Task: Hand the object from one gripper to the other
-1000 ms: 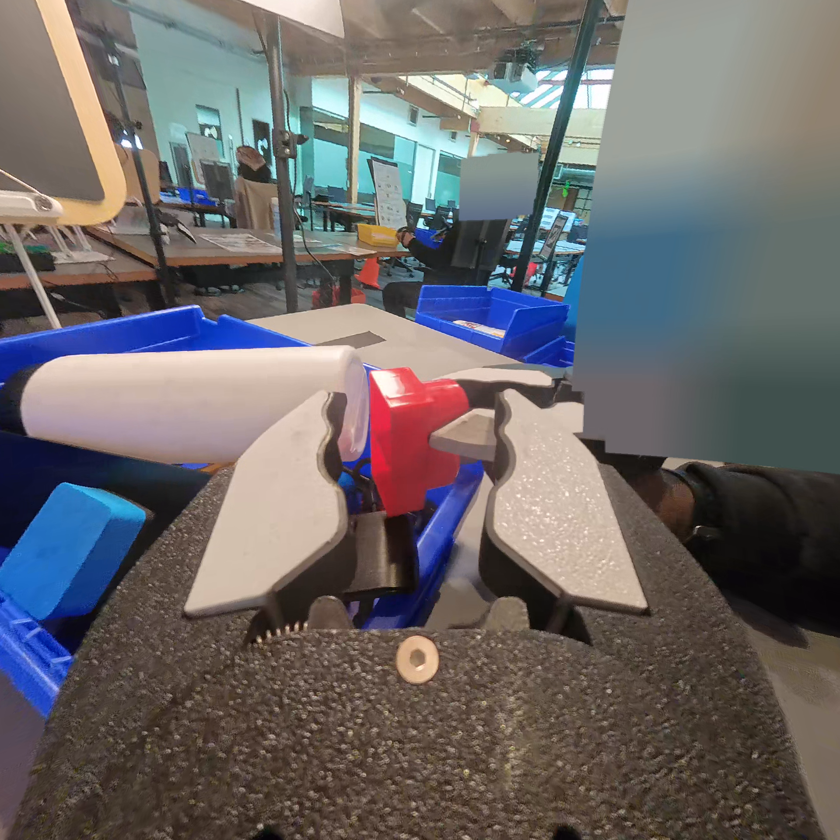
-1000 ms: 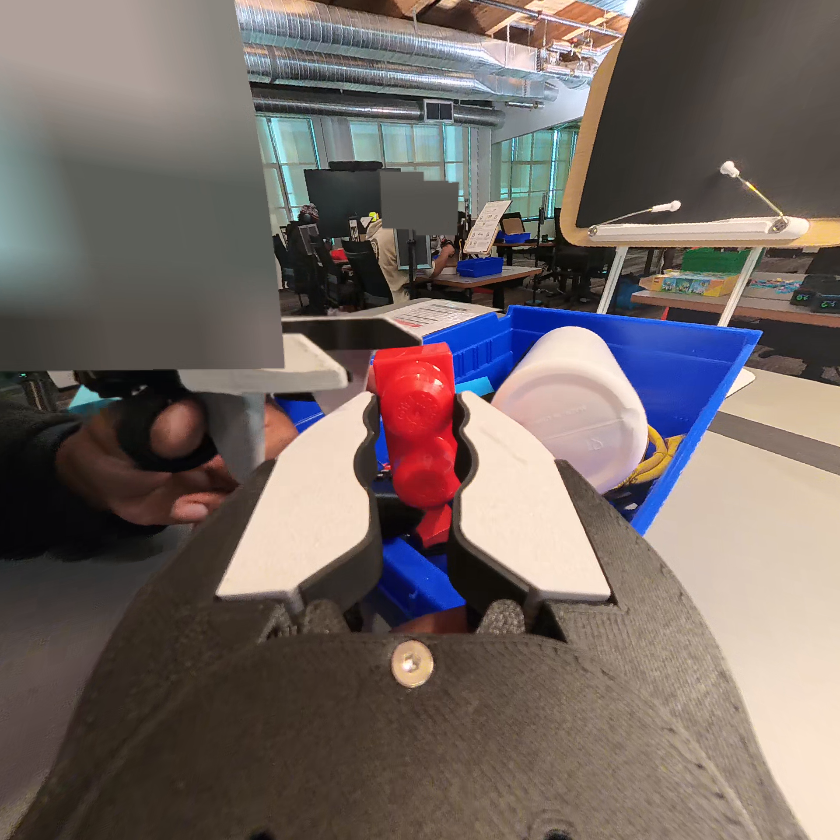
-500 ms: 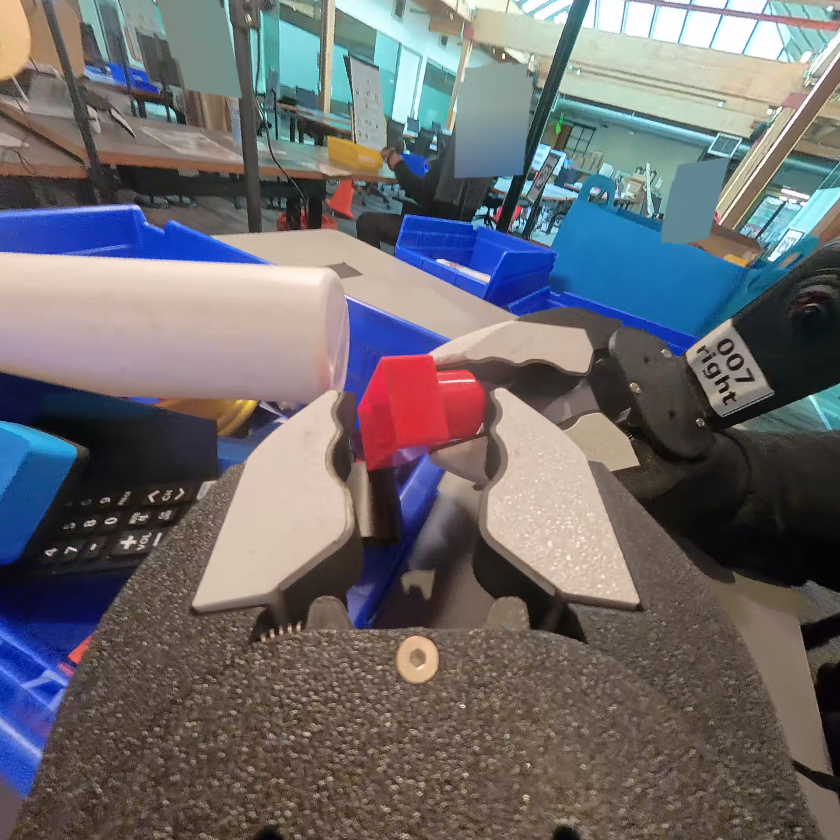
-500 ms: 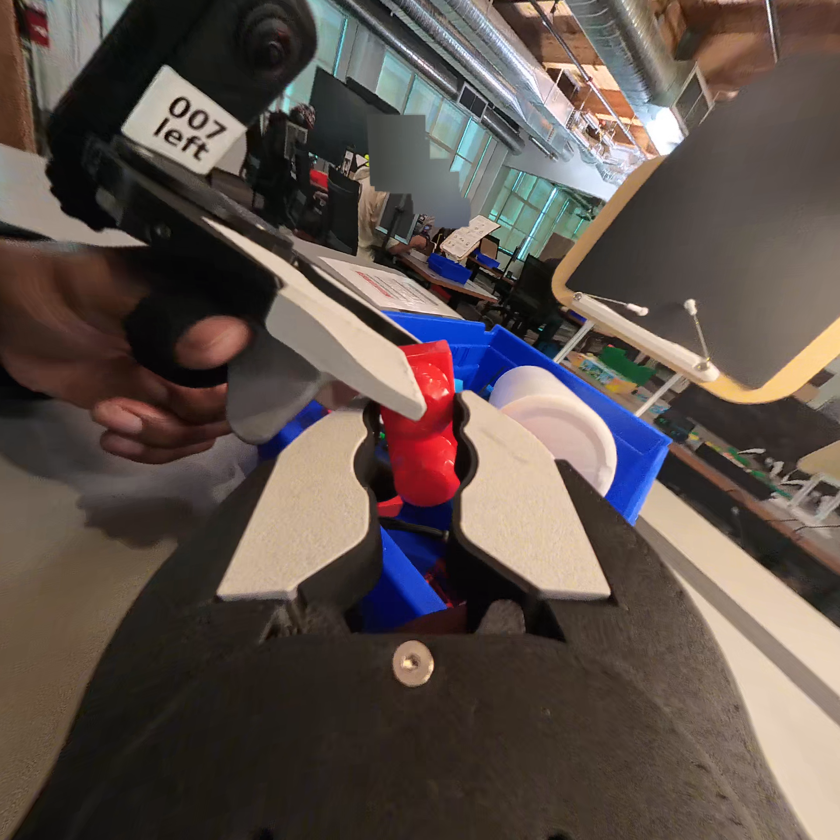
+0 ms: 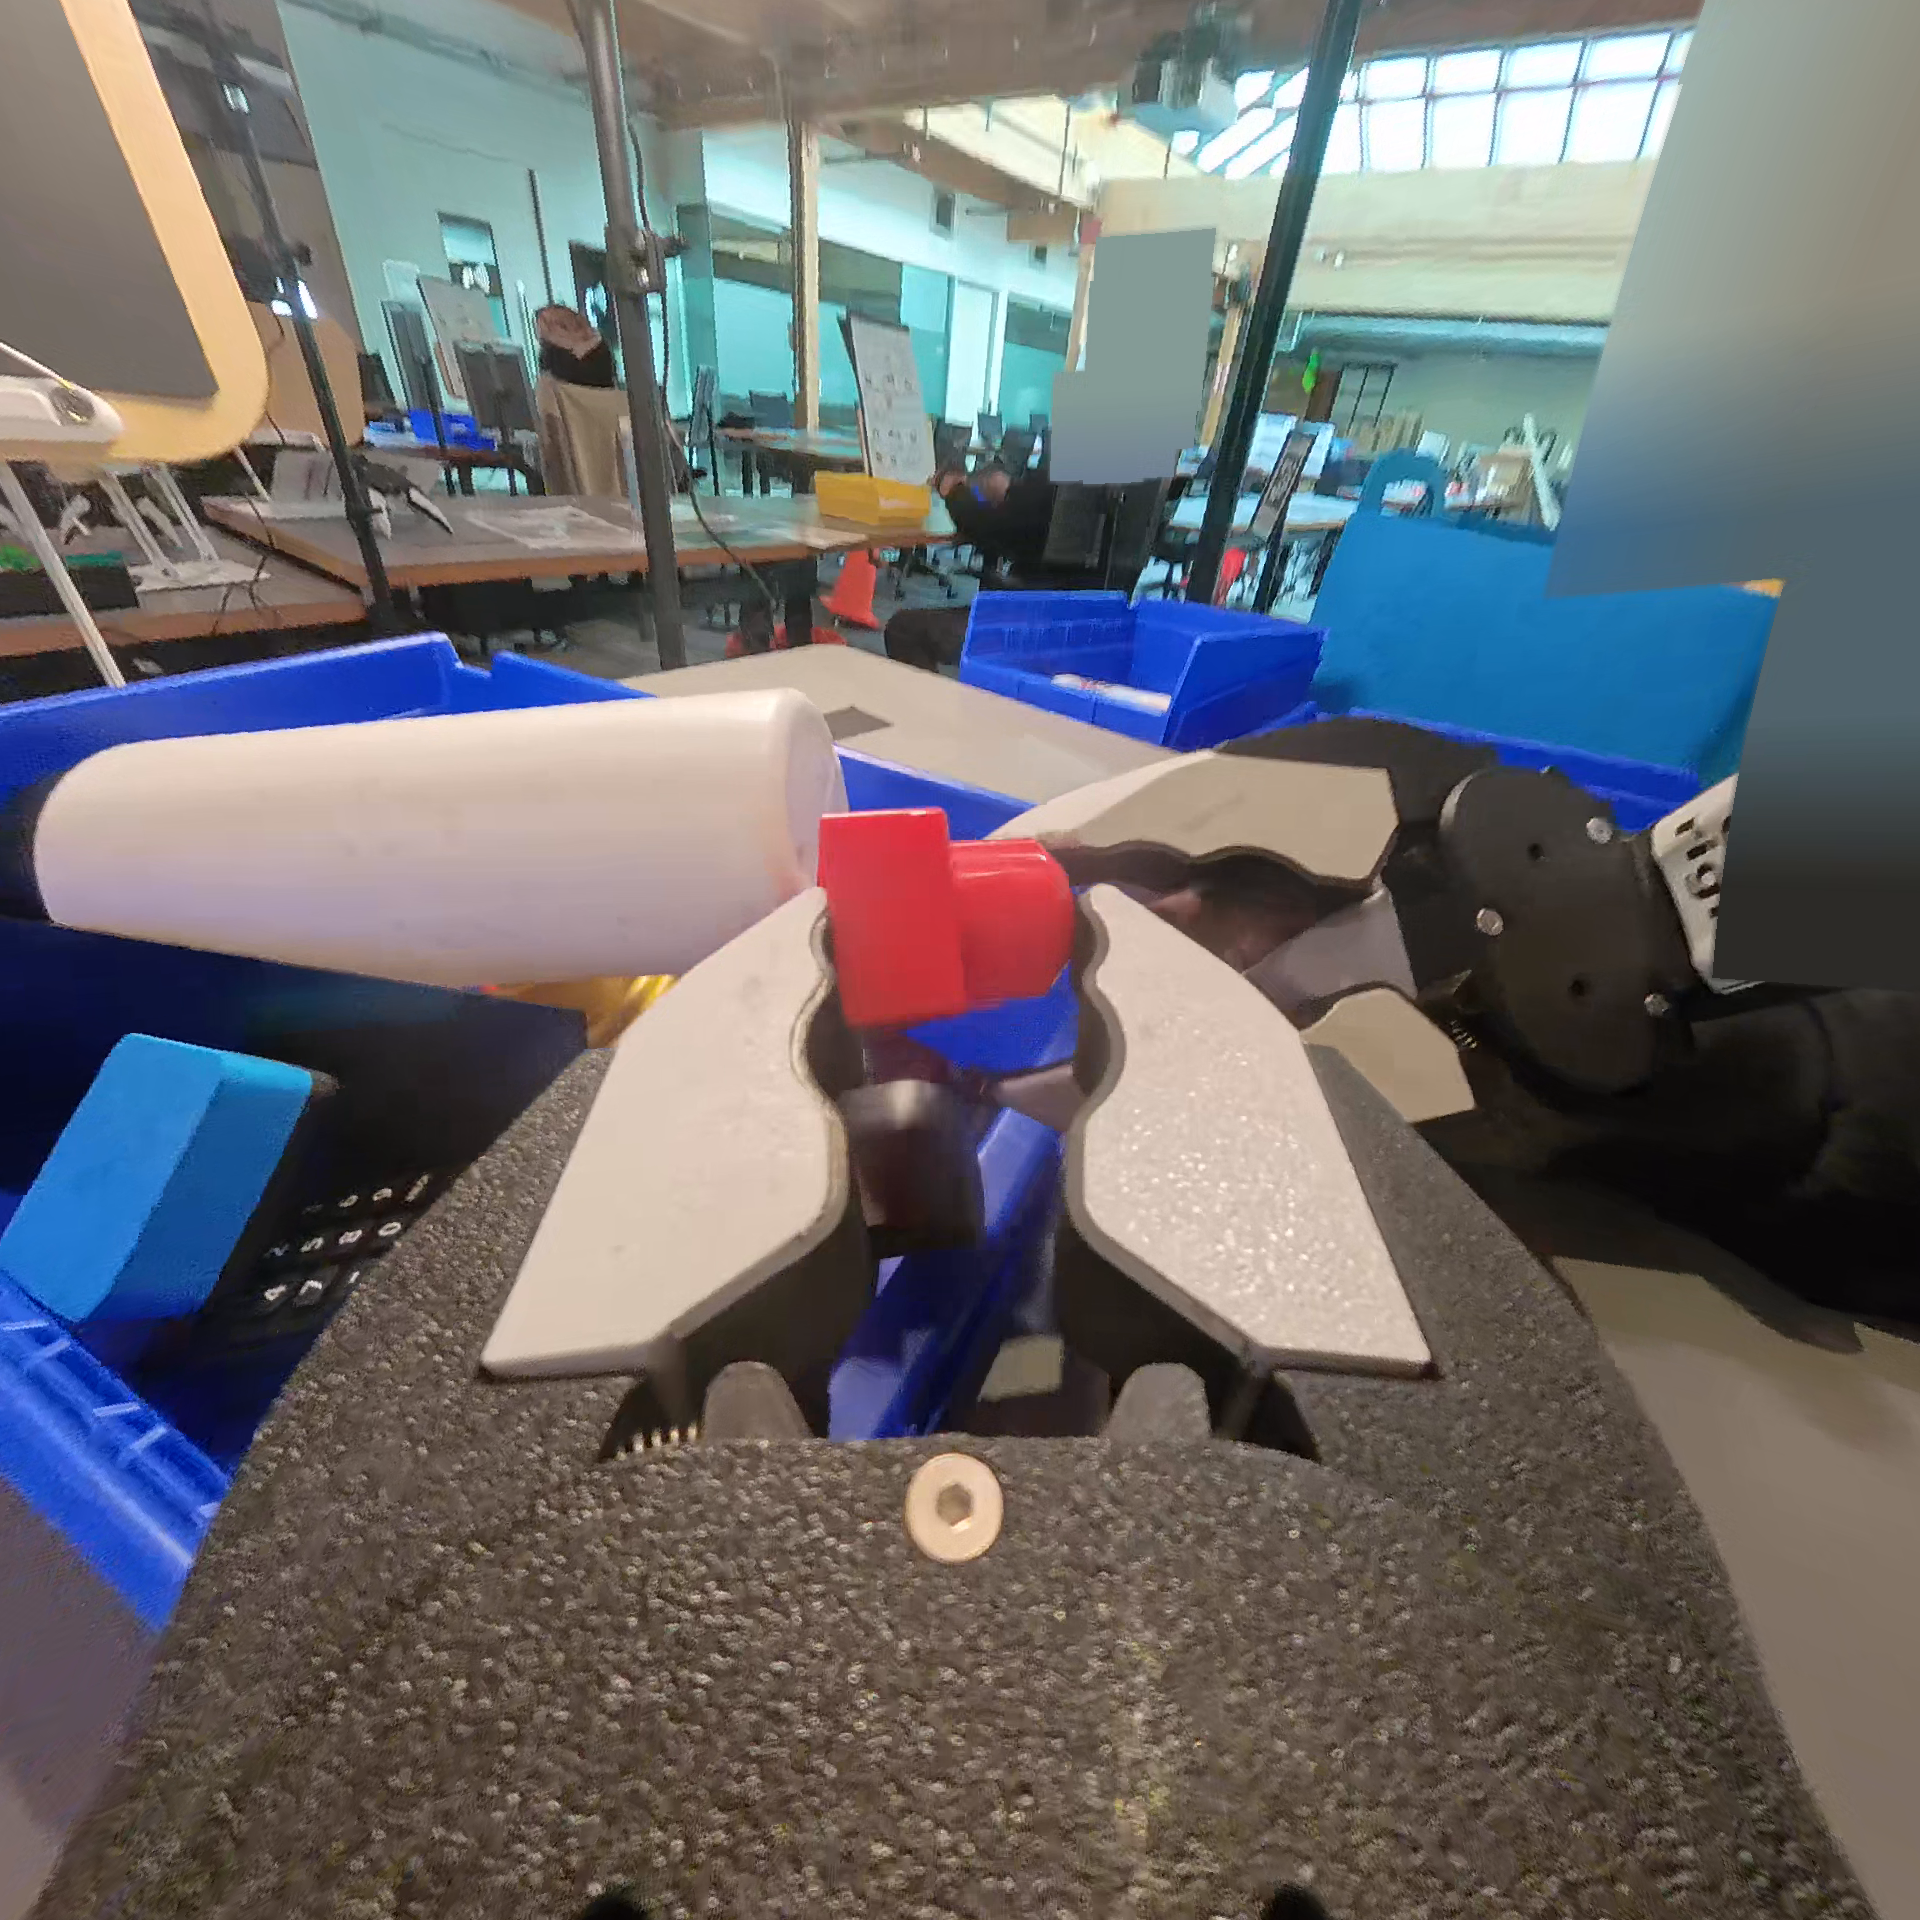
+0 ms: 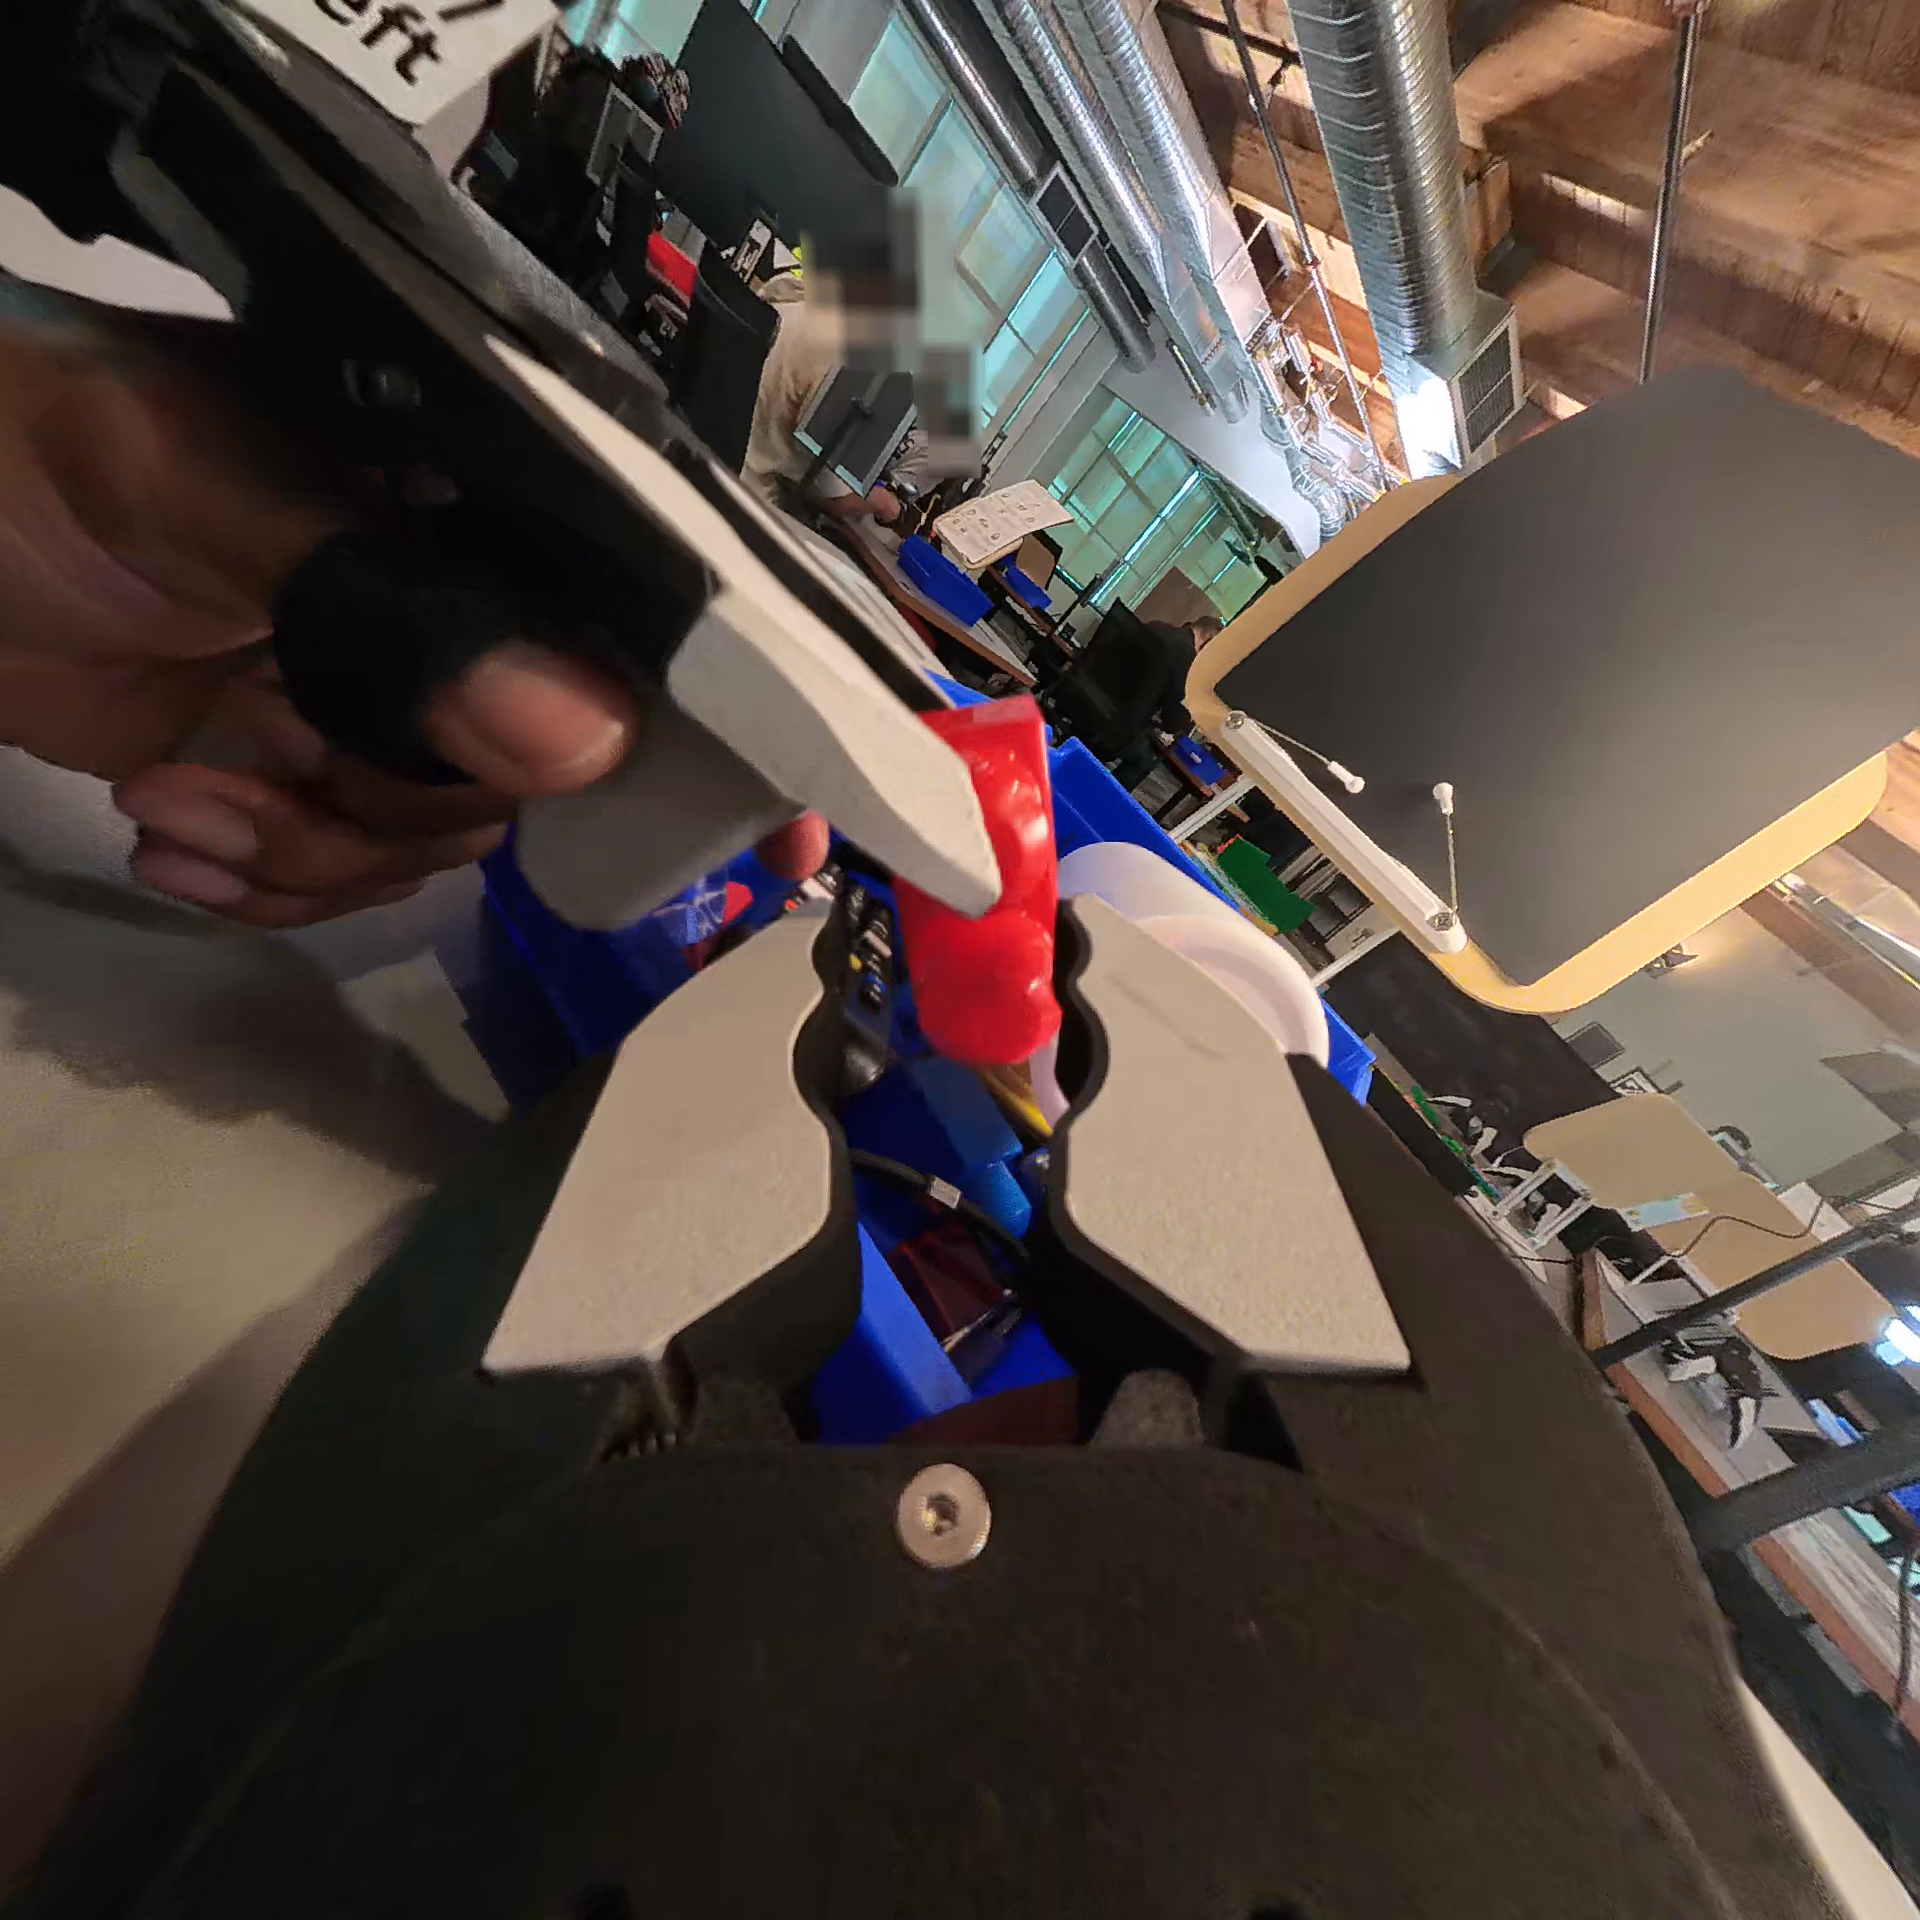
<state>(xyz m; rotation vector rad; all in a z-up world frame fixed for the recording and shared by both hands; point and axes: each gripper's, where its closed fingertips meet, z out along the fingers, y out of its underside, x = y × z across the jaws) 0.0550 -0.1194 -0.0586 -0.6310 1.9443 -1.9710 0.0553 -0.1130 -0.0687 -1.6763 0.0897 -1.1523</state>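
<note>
Possession sits with my left tool point(image 5: 951, 916), pinching the red plastic block point(image 5: 894, 914) crosswise over the blue bin point(image 5: 312, 675). My right tool point(image 6: 940, 956) stands spread around its rounded end.

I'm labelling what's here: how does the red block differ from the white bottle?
The block is red and angular with round studs; the bottle is white and cylindrical. The block looks far shorter than the bottle. The block is held in the air between the left gripper's jaws, while the bottle lies on its side in the blue bin. Both are plain, single-coloured and smooth.
</note>
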